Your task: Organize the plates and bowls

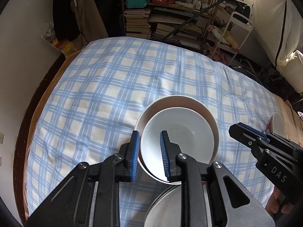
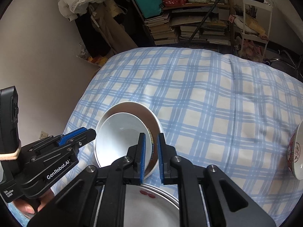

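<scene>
A: In the left wrist view, where does the left tool (image 1: 149, 151) sit?

B: Lower centre, its blue pads partly spread astride the near rims of the small white ceramic bowl (image 1: 178, 141), which is nested in the larger white bowl (image 1: 189, 102) on the blue-checked cloth (image 1: 113, 87).

A: And the right wrist view?

B: The right tool (image 2: 151, 155) straddles the larger bowl's right wall, pads narrowly apart. Whether it pinches, nobody can tell. White stacked plates (image 2: 157, 204) lie below; a red-patterned bowl (image 2: 295, 151) sits at the right edge.
</scene>
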Demonstrator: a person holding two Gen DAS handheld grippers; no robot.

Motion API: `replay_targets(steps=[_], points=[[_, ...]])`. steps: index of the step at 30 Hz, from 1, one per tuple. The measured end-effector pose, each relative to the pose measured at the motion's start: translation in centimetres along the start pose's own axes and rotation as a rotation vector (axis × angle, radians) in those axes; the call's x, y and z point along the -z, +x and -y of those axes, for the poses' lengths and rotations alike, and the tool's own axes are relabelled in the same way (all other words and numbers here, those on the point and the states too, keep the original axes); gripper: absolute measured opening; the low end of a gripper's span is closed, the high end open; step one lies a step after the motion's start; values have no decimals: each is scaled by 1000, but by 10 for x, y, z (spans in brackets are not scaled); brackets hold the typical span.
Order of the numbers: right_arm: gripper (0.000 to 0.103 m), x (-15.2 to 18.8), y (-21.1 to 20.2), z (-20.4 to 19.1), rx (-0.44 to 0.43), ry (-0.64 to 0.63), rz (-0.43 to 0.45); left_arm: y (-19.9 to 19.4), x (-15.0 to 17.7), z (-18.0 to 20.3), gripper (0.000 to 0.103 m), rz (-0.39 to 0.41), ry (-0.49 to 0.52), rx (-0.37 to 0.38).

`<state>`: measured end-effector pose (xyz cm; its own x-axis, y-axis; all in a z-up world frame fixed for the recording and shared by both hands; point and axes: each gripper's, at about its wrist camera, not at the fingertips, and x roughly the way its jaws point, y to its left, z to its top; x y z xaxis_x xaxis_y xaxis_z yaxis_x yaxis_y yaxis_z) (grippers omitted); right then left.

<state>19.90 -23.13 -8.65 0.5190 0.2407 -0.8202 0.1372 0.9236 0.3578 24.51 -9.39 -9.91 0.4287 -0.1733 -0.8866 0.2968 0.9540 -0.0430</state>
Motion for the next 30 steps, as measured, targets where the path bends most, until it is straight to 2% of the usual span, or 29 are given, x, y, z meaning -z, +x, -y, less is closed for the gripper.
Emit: replay_targets(steps=[2, 3, 6, 8, 11, 13, 16, 22, 30], points=[[19, 0, -12, 7, 26, -3, 4, -10, 0, 12, 35, 21, 28, -7], [25, 0, -18, 11, 38, -1, 10, -15, 1, 19, 41, 34, 47, -16], [43, -1, -41, 28, 80, 7, 32, -27, 3, 42, 44, 59, 103, -41], [51, -2, -58, 41, 109, 14, 51, -34, 0, 54, 48, 57, 106, -15], [67, -3, -83, 64, 152, 31, 78, -45, -6, 75, 60, 79, 108, -5], [84, -3, -98, 81, 188, 50, 93, -50, -11, 91, 82, 92, 119, 13], [100, 1, -121, 109, 224, 89, 117, -57, -15, 117, 91, 118, 142, 14], [103, 9, -146, 152, 291, 122, 152, -53, -19, 169, 92, 118, 225, 18], [103, 27, -157, 203, 342, 217, 214, -30, -20, 219, 92, 109, 268, 99]])
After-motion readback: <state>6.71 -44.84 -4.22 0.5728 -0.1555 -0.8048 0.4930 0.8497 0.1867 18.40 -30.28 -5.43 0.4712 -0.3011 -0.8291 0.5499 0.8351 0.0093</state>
